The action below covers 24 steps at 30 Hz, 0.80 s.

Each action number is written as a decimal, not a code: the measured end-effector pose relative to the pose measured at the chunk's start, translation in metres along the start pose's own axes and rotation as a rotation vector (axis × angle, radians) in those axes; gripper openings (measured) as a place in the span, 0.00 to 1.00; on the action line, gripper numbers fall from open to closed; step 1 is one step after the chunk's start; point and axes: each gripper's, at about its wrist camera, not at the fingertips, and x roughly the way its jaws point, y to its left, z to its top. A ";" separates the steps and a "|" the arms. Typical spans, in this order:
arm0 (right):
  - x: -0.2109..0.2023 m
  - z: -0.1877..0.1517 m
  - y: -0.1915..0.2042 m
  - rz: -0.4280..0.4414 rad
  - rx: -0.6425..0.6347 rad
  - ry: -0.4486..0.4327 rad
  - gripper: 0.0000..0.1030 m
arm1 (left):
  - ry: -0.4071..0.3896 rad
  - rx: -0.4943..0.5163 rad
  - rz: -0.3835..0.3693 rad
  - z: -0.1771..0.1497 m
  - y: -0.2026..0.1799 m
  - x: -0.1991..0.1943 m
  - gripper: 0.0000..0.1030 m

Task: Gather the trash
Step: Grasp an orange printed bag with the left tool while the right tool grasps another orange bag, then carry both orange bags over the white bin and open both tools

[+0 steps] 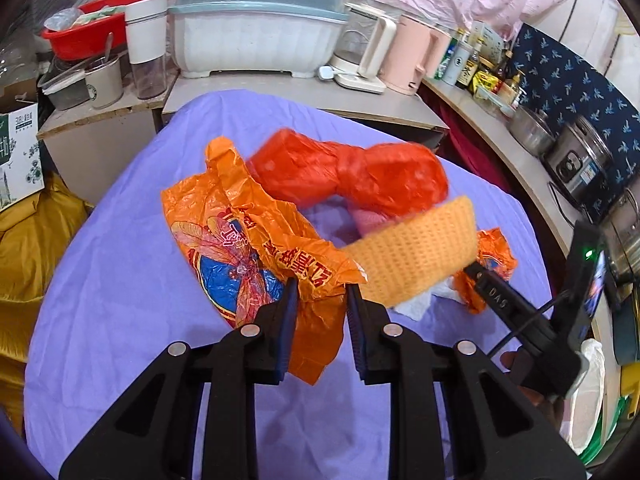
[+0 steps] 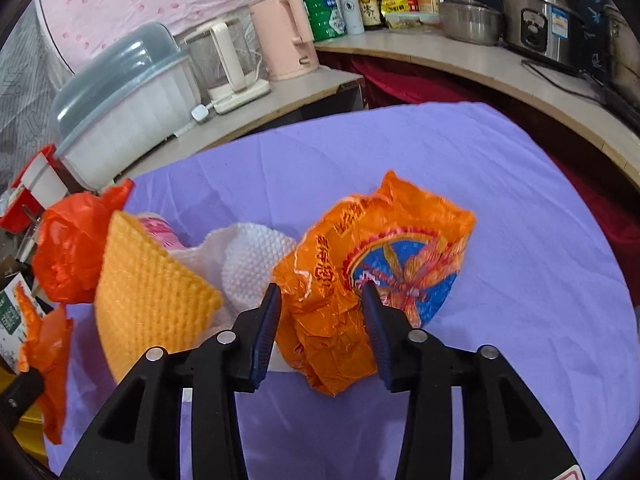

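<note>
My left gripper (image 1: 322,294) is shut on an orange printed plastic bag (image 1: 240,240), which hangs open above the purple tablecloth (image 1: 120,280). My right gripper (image 2: 320,300) is shut on another orange printed bag (image 2: 380,256); it shows at the right of the left wrist view (image 1: 490,260). Between the two lie a tied red plastic bag (image 1: 352,172), a yellow knitted cloth (image 1: 416,252), a pink item (image 2: 160,232) and white crumpled paper (image 2: 256,264). The red bag (image 2: 68,248) and yellow cloth (image 2: 148,300) sit left in the right wrist view.
Behind the table a counter (image 1: 288,92) holds a covered white dish rack (image 1: 256,28), a glass kettle (image 1: 364,52), a pink kettle (image 1: 408,56), bottles and steel pots (image 2: 536,20). A red basin (image 1: 88,28) and cups stand at left. A yellow bag (image 1: 28,248) lies beside the table.
</note>
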 end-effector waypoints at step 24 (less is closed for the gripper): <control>-0.160 -0.041 -0.049 0.043 0.104 -0.175 0.13 | -0.029 0.159 -0.134 -0.046 -0.084 -0.069 0.22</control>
